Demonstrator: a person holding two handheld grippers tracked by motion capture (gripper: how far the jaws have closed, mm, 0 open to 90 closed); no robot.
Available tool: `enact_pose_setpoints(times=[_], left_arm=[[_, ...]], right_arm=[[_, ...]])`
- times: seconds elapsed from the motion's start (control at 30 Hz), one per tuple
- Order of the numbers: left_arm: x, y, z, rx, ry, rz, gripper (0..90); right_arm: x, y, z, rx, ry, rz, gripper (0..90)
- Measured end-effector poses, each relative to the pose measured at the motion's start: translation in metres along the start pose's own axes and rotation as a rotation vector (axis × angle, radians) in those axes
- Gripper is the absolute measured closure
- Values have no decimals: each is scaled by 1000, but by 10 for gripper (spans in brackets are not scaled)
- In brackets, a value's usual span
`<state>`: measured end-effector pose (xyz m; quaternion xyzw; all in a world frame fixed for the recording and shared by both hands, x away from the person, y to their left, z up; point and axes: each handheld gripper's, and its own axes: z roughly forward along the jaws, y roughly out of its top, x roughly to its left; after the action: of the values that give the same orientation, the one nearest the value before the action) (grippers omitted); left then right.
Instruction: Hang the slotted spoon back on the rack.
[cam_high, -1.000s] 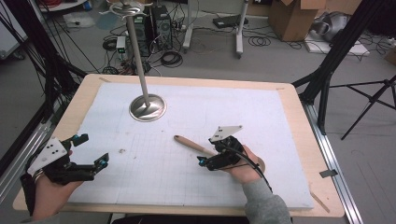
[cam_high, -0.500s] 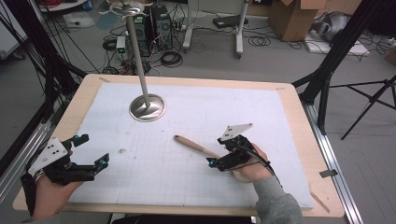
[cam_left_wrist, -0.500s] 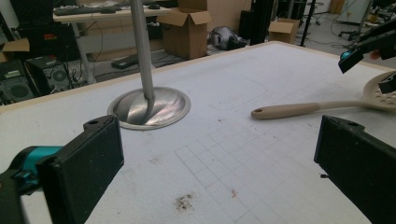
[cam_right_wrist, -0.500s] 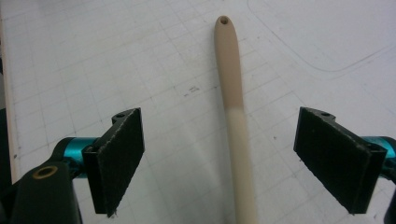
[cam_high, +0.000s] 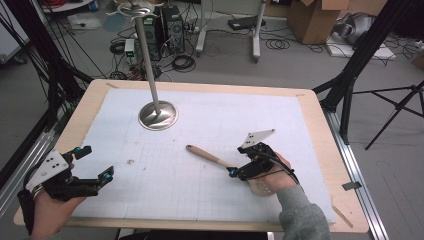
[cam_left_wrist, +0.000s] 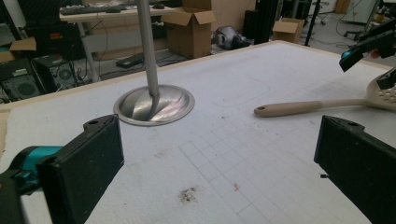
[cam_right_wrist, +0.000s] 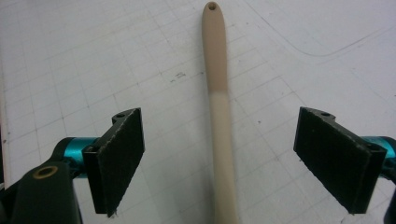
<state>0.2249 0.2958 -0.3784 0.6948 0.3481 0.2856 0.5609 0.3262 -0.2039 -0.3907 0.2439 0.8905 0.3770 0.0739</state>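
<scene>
Spatula lies flat on the white gridded mat that covers the wooden table, a little right of the middle in the high view. Its beige handle runs up and to the left, ending in a small hanging hole; the perforated head sits at the lower right, partly under the person's right hand. The right gripper hovers over the handle close to the head, and its jaws stand wide apart. In the right gripper view the handle passes up the middle of the gap between the two black pads, touching neither, and its far part is a slightly darker tan than the near part.

The left gripper is held at the near left edge of the table, well apart from the spatula, with its jaws also spread wide and nothing between them. In the left gripper view the spatula lies across the mat ahead and to the right, with the right gripper above its slotted head.

A round metal base with a tall upright pole stands on the far left part of the mat, apart from the spatula. A small dark smudge marks the mat between the left gripper and the spatula
</scene>
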Motion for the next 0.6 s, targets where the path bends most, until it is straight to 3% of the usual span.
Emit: enact_pose_setpoints(times=[0.5,0.6], left_arm=[[0,0,-1,1,1,-1,18],[0,-1,-1,2,1,-1,18]], right_arm=[[-7,-2,16,74,28,-1,165],[-8,-3,20,109,28,-1,198]])
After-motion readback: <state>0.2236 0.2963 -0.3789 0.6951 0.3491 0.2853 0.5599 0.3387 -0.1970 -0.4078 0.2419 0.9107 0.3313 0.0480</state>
